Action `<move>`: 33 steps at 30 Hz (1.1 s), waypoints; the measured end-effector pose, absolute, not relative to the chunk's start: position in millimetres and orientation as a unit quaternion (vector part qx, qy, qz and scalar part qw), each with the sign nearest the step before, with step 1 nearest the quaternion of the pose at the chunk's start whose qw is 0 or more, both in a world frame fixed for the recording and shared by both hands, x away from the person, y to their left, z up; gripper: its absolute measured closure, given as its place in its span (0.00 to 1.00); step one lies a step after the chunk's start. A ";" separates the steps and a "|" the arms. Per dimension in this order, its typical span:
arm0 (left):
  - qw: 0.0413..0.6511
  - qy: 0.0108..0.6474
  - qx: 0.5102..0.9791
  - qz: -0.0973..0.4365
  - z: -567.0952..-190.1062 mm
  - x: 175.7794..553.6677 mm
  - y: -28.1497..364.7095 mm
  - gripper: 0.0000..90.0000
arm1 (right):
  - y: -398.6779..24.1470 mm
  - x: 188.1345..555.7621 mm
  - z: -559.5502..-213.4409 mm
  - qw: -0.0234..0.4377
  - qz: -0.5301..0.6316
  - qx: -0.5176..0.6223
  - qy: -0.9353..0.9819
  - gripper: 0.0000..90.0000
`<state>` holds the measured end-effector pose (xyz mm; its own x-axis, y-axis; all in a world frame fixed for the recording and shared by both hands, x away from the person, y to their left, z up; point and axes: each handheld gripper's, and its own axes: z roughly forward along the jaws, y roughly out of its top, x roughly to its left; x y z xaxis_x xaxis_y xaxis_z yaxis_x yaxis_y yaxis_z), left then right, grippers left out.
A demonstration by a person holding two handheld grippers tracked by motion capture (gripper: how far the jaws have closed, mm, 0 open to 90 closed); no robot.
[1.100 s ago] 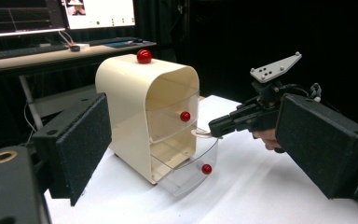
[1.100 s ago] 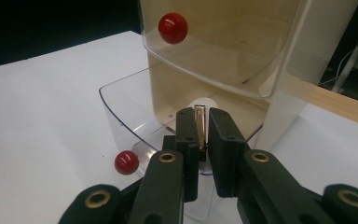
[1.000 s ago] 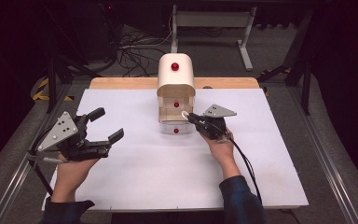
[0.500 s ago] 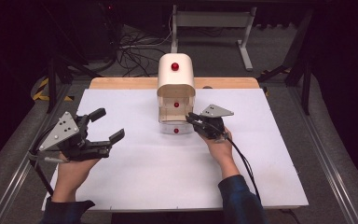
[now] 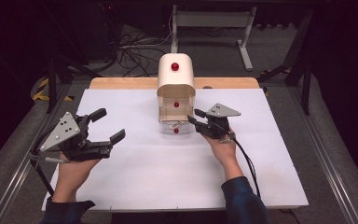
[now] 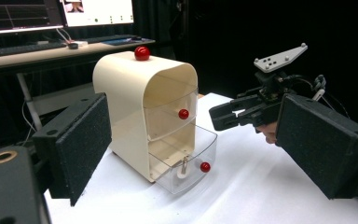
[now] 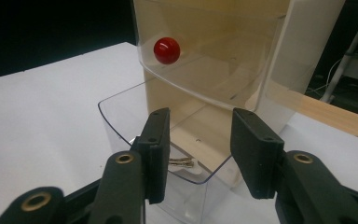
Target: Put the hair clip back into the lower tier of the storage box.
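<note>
A cream cabinet [image 5: 175, 88] with two clear drawers stands at the back middle of the white table. Its lower drawer [image 5: 177, 127] [image 7: 121, 116] is pulled out, and a small metal piece [image 7: 182, 163] [image 6: 184, 167] lies on its floor. My right gripper [image 5: 194, 116] [image 7: 200, 116] hovers at the drawer's right side. Its jaws have just been opening and nothing is between them; the metal piece lies below them. My left gripper [image 5: 110, 125] [image 6: 193, 100] rests open at the table's left, facing the cabinet, holding nothing.
The upper drawer [image 7: 214, 70] is shut, with a red knob [image 7: 167, 50] on its front. A red ball [image 5: 175, 66] sits on the cabinet's top. A wooden strip [image 5: 121, 83] runs along the table's far edge. Cables and a metal stand lie on the floor behind.
The right gripper's jaws have parted over the pulled-out drawer. Both hands have stayed about where they were.
</note>
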<state>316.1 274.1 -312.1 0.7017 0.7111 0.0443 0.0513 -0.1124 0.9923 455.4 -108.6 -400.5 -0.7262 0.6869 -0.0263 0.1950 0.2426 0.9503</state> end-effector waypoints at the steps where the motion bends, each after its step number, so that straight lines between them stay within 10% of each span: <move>1: 0.607 0.274 0.694 0.273 -312.0 316.2 274.3 0.13 | -109.2 454.6 -400.0 0.227 0.543 0.293 0.753 0.63; 33: 0.601 0.278 0.698 0.274 -314.9 318.1 270.4 0.12 | -140.5 433.3 -382.1 0.221 0.596 0.296 0.713 0.35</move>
